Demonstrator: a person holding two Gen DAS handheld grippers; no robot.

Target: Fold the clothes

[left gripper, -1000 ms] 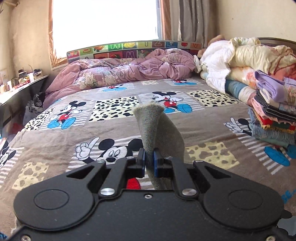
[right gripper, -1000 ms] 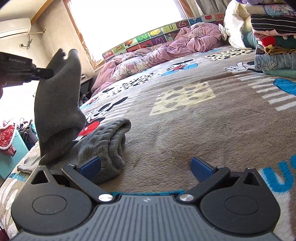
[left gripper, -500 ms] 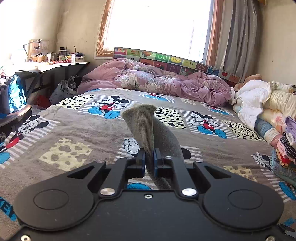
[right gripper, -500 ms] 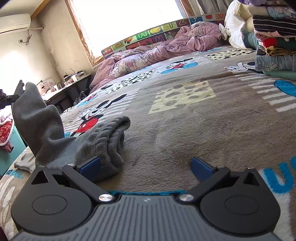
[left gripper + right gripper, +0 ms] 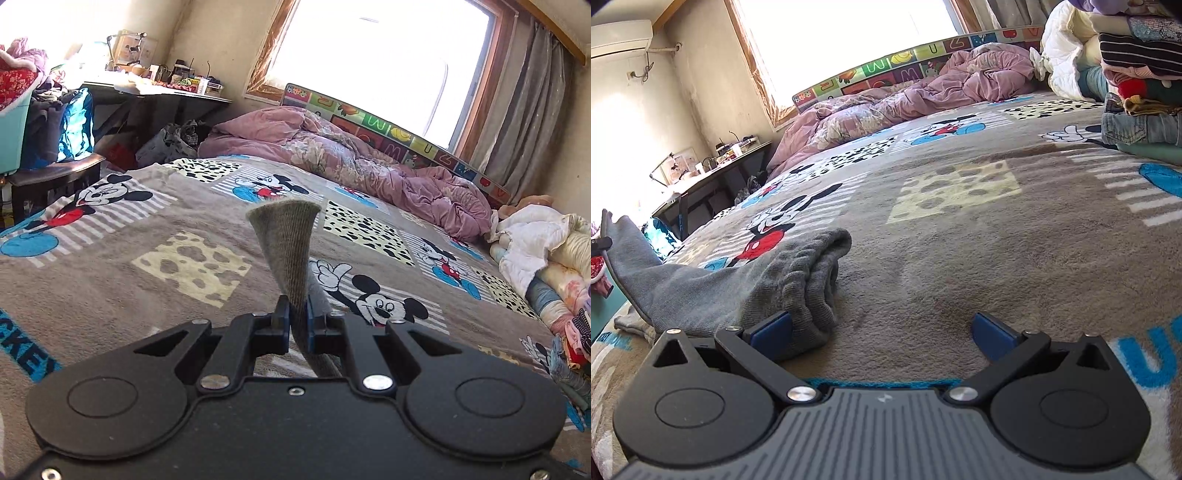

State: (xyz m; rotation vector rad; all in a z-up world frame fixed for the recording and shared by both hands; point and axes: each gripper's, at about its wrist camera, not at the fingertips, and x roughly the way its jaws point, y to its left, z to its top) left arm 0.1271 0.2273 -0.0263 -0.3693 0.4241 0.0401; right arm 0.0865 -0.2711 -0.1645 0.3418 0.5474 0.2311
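Sock (image 5: 286, 254) pinched in left gripper (image 5: 297, 326), right gripper (image 5: 882, 330) wide apart, beside its cuff

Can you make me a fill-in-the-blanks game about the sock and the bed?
1. The left gripper is shut on a grey ____.
2. The right gripper is ____, holding nothing.
3. The blanket on the bed shows pictures of ____ Mouse.
4. The crumpled quilt by the window is ____ in color.

Missing words: sock; open; Mickey; pink
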